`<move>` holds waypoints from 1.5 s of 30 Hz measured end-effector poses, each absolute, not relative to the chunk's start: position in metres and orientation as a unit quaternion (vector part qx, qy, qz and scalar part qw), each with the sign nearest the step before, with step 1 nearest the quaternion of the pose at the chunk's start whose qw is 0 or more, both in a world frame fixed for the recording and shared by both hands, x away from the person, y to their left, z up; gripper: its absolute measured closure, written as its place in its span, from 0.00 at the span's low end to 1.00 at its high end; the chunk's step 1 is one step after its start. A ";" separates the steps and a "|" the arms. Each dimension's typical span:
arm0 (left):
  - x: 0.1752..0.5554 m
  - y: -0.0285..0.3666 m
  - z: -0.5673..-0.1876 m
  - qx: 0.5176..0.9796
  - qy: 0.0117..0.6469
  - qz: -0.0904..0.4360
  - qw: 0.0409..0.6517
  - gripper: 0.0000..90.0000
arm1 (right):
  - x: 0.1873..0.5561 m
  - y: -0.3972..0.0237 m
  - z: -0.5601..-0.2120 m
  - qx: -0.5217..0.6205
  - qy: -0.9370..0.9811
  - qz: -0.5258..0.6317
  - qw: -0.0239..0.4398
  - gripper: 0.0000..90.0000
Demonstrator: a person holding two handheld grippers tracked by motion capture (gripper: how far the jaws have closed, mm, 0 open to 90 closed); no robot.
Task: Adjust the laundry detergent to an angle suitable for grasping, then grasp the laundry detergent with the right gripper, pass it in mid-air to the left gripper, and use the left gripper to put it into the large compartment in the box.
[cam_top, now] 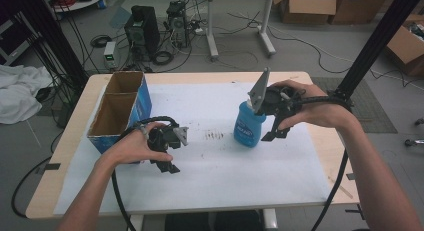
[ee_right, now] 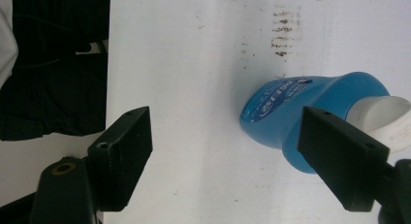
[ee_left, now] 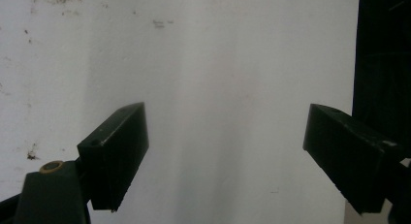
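Blocky black right gripper (ee_right: pixel 225 161) above glossy blue bottle (ee_right: pixel 310 112).

Round-shouldered plastic bottle (cam_top: pixel 248 126): bright blue body, white neck, darker blue oval label with pale lettering. Open cardboard box (cam_top: pixel 121 110): blue outside, plain brown inside. White paper sheet (cam_top: pixel 215 176) over light wooden table (cam_top: pixel 67 141); sheet carries brown-black smudge rows (cam_top: pixel 215 136). Both grippers (cam_top: pixel 167 163) (cam_top: pixel 275 133): black jaws, grey top plates.

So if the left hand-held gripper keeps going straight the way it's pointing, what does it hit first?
Probably the white paper covering the table: the left hand-held gripper points down at it, jaws open with nothing between them.
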State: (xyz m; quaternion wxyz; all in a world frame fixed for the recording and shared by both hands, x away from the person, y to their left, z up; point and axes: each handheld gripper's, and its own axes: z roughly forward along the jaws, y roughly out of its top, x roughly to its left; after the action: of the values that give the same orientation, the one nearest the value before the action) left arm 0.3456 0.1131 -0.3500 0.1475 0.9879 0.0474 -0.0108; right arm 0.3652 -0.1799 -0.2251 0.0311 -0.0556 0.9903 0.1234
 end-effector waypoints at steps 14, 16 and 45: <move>0.345 0.115 -0.347 0.988 0.048 -0.008 0.148 0.19 | 0.364 -0.181 -0.225 -0.053 0.991 0.122 0.032 0.23; 0.344 0.114 -0.346 0.988 0.049 -0.008 0.148 0.19 | 0.364 -0.181 -0.225 -0.052 0.991 0.121 0.032 0.23; 0.337 0.124 -0.342 0.987 0.057 0.000 0.148 0.19 | 0.361 -0.174 -0.229 -0.054 0.991 0.117 0.033 0.22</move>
State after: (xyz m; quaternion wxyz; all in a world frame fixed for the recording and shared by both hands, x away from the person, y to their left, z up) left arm 0.3368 0.1237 -0.3416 0.1476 0.9874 0.0570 0.0002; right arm 0.3614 -0.1737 -0.2293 0.0330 -0.0539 0.9912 0.1166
